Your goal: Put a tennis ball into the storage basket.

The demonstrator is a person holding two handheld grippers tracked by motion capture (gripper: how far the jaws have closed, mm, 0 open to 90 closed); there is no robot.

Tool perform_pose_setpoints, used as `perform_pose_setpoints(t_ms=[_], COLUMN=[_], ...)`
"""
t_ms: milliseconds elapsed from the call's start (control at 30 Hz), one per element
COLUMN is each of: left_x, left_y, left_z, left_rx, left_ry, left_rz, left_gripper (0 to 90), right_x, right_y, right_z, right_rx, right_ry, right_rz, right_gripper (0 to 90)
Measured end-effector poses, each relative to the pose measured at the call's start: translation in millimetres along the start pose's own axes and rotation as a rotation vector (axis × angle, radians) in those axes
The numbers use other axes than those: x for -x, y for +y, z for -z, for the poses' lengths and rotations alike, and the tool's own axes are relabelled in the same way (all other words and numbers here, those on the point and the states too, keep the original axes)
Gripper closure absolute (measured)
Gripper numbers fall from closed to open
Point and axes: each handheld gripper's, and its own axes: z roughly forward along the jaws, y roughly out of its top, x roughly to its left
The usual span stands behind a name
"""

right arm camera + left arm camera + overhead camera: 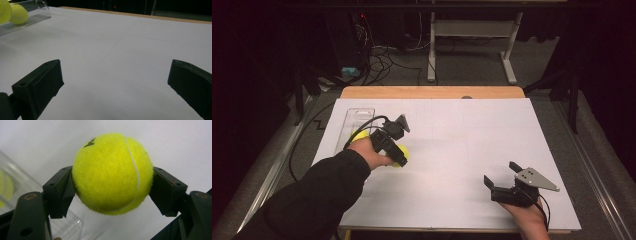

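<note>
High view: a person's left gripper (398, 150) holds a yellow tennis ball (402, 155) at the left of a white-covered desk (462, 145), just beside a clear plastic tray (357, 117) lying along that edge. Seen from the left gripper view, the jaws press on opposite sides of the ball (112, 173) at about its widest line, a hold that likely keeps the round, fuzzy surface from slipping. At least one other ball (18, 13) already rests in the tray (37, 8), which suggests the held one is headed there too. The tray's low clear walls are the edge to clear on the way in. Near the desk's front right corner, well apart, the right gripper (502, 184) waits with its jaws spread wide and nothing between them. Bare white surface stretches between the two hands, leaving ample room to move.
</note>
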Motion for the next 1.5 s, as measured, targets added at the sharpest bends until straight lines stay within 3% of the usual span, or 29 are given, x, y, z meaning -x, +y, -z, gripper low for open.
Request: perform_pose_setpoints(t_ms=[467, 900, 1167, 1500], left_x=[-50.7, -92.9, -101.1, -107.7], left_y=[-34.0, -66.0, -71.9, -71.8], left_z=[35.9, 44.4, 41.7, 18.0], left_rx=[0.017, 0.001, -0.008, -0.041], left_ry=[0.031, 0.068, 0.071, 0.059], left_rz=[0.115, 0.226, 0.246, 0.266], left_gripper=[26.5, 26.5, 26.5, 26.4], right_x=[-1.6, -2.4, -2.9, -2.9], right_y=[-0.6, -0.9, -1.0, -1.6], right_z=[7.6, 6.5, 5.7, 5.4], right_rx=[0.007, 0.002, 0.001, -0.004], right_ry=[0.002, 0.003, 0.004, 0.007], right_rz=[0.015, 0.015, 0.019, 0.015], right_gripper=[0.1, 0.1, 0.1, 0.1])
